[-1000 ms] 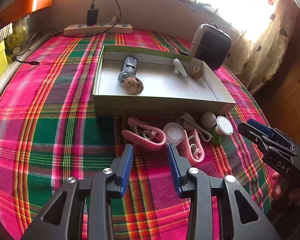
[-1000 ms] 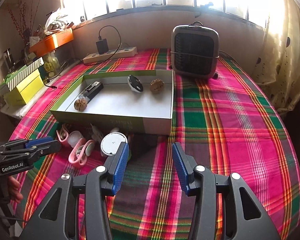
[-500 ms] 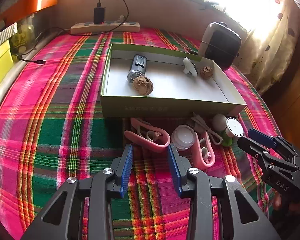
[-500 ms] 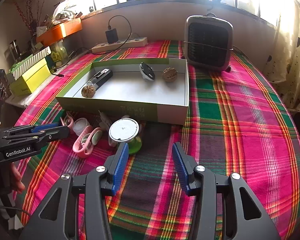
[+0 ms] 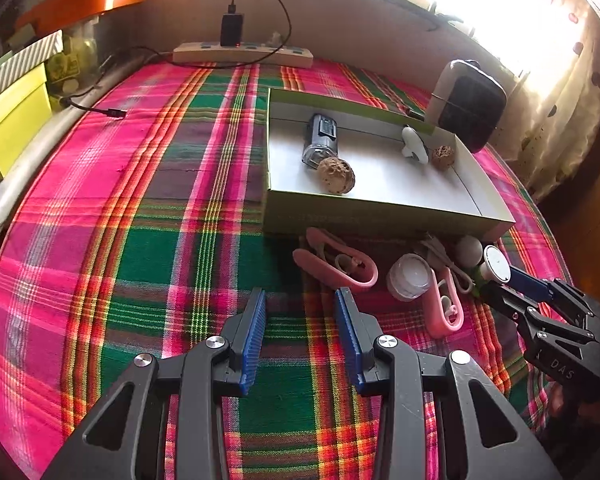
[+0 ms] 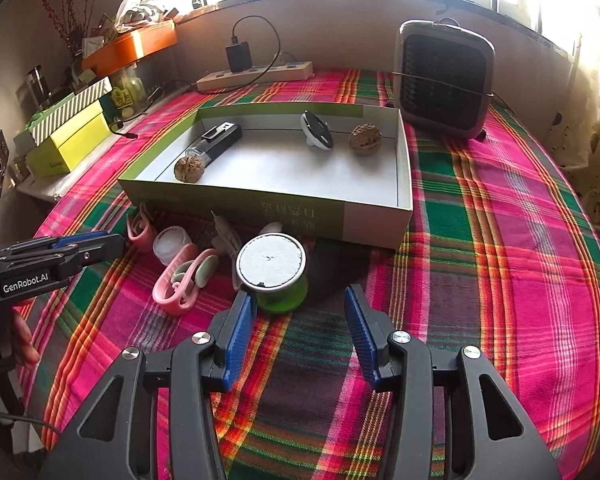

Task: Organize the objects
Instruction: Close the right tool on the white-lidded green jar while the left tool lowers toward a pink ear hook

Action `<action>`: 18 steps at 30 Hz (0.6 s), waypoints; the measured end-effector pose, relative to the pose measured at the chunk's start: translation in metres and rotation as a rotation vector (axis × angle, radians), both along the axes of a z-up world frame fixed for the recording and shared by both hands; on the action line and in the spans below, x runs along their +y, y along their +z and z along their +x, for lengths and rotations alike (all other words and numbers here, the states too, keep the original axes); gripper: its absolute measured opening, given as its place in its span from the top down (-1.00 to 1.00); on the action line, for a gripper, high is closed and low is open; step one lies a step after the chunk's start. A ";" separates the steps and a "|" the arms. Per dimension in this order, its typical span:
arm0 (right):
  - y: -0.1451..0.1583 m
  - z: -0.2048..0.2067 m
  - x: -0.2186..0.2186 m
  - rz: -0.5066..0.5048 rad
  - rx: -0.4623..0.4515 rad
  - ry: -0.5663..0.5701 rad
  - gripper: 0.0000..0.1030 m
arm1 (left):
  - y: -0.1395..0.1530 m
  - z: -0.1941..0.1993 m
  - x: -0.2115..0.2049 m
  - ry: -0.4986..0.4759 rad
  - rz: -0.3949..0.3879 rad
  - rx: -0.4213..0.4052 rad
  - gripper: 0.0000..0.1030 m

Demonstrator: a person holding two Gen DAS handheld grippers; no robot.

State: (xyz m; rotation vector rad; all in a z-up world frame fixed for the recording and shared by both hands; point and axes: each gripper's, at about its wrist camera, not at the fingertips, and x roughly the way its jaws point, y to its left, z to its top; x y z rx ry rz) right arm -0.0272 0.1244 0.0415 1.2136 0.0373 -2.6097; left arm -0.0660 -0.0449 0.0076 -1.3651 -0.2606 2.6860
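Note:
A shallow green box sits on the plaid cloth and holds two walnuts, a black lighter and a white round gadget. In front of it lie two pink clips, a small white jar, a white cable and a green spool with a white top. My right gripper is open, its left finger just beside the spool. My left gripper is open and empty, short of the near pink clip.
A small heater stands behind the box at the right. A power strip with a charger lies along the back wall. Yellow and striped boxes sit at the left edge. The plaid cloth is bare to the right.
My right gripper has moved forward and left toward the green spool. My left gripper has shifted left, so the box and loose items now sit further right in its view.

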 end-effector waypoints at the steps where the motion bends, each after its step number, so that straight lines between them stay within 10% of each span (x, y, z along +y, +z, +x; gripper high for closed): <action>1: 0.000 -0.002 -0.001 0.004 -0.002 -0.002 0.09 | 0.000 0.000 0.000 -0.002 0.002 -0.001 0.35; 18: -0.003 -0.017 -0.005 0.049 -0.021 -0.001 0.09 | 0.009 -0.006 0.014 0.004 0.074 -0.020 0.29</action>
